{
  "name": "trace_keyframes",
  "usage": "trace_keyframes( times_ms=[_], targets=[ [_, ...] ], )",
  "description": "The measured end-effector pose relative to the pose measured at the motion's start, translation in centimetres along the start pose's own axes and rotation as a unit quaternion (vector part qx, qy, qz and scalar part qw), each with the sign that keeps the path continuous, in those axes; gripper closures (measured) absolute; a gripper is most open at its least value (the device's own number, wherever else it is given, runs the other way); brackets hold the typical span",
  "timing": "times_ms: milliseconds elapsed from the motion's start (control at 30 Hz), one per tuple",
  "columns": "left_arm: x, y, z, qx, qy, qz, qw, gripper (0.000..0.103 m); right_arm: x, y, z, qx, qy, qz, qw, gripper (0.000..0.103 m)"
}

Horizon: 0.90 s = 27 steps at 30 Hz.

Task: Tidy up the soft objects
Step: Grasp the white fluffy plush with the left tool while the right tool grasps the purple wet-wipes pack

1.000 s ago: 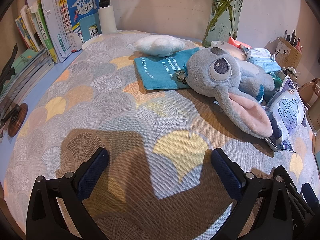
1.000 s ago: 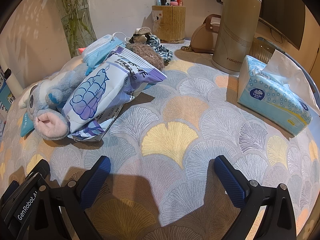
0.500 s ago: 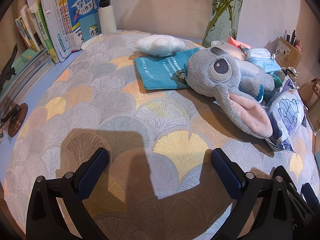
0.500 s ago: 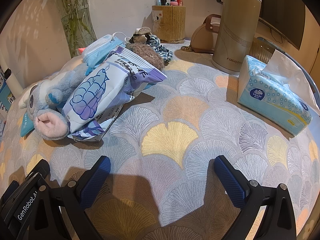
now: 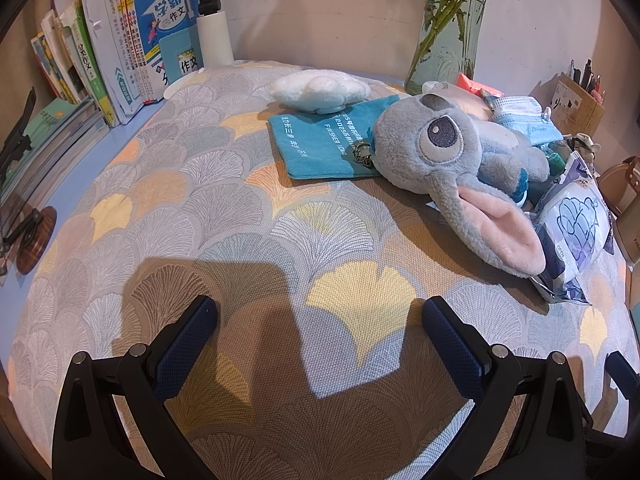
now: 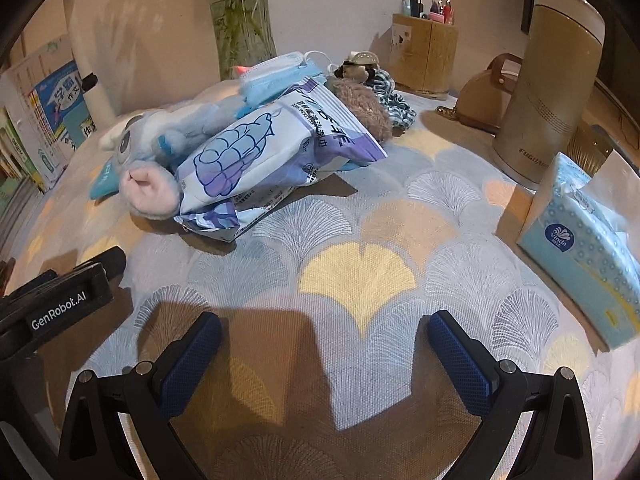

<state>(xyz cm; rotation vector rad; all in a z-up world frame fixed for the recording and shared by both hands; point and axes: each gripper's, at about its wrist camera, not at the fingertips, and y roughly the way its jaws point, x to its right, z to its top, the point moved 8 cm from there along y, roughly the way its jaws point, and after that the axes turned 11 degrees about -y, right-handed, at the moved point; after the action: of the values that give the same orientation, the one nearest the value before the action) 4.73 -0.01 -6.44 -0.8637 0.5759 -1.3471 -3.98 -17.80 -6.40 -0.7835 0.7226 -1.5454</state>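
The counter [image 5: 168, 208] is covered by a cloth printed with fan-shaped leaves in grey, yellow and orange; a bare blue strip of its surface shows along the left edge. The whole near half of the cloth lies open in both wrist views, crossed only by the claws' shadows.

Books [image 5: 120, 52] stand in a row against the far left edge, beside a white cylinder. A glass vase [image 5: 452, 28] with green stems stands at the back wall. On the right side, a tall beige appliance [image 6: 548, 80] stands near the far edge, with a blue tissue pack [image 6: 588, 248] in front of it close to the right edge, and a wooden pen holder [image 6: 424, 56] at the back.

The soft objects sit clustered mid-counter toward the back. The grey-blue plush toy [image 5: 440, 152] lies on its side, one pink-lined ear spread forward. Its head overlaps a teal cloth [image 5: 324, 140] lying flat, and a white fluffy item [image 5: 316, 88] rests on that cloth's far edge. A wet-wipes pack [image 6: 272, 152] leans across the toy's right side, with blue face masks [image 6: 280, 72] behind it and a brown fuzzy item [image 6: 364, 108] and a striped scrunchie just beyond.

The left claw [image 5: 320, 336] is released, jaws spread wide over bare cloth, well short of the toy. The right claw [image 6: 324, 344] is likewise released and grasps nothing, over open cloth between the wipes pack and the tissue pack.
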Motion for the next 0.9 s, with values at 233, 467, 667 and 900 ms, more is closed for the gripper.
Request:
trace_keyframes(
  times_ms=[233, 467, 667, 900],
  targets=[
    [0.2, -0.4, -0.2, -0.031, 0.054, -0.041, 0.9972, 0.001, 0.3, -0.1, -0.1, 0.004, 0.006, 0.01, 1.0, 0.0],
    [-2.3, -2.7, 5.2, 0.004, 0.13, -0.041, 0.9906, 0.006, 1.6, -1.7, 2.0, 0.057, 0.108, 0.174, 0.977, 0.004],
    [-1.1, -0.2, 14.9, 0.023, 0.054, -0.119, 0.9912, 0.005, 1.9, -0.9, 6.5, 0.087, 0.175, 0.201, 0.96, 0.006],
    [3.2, 7.6, 17.9, -0.02, 0.116, -0.097, 0.9884, 0.006, 1.3, 2.4, 8.5, 0.1, 0.214, 0.204, 0.95, 0.006]
  ],
)
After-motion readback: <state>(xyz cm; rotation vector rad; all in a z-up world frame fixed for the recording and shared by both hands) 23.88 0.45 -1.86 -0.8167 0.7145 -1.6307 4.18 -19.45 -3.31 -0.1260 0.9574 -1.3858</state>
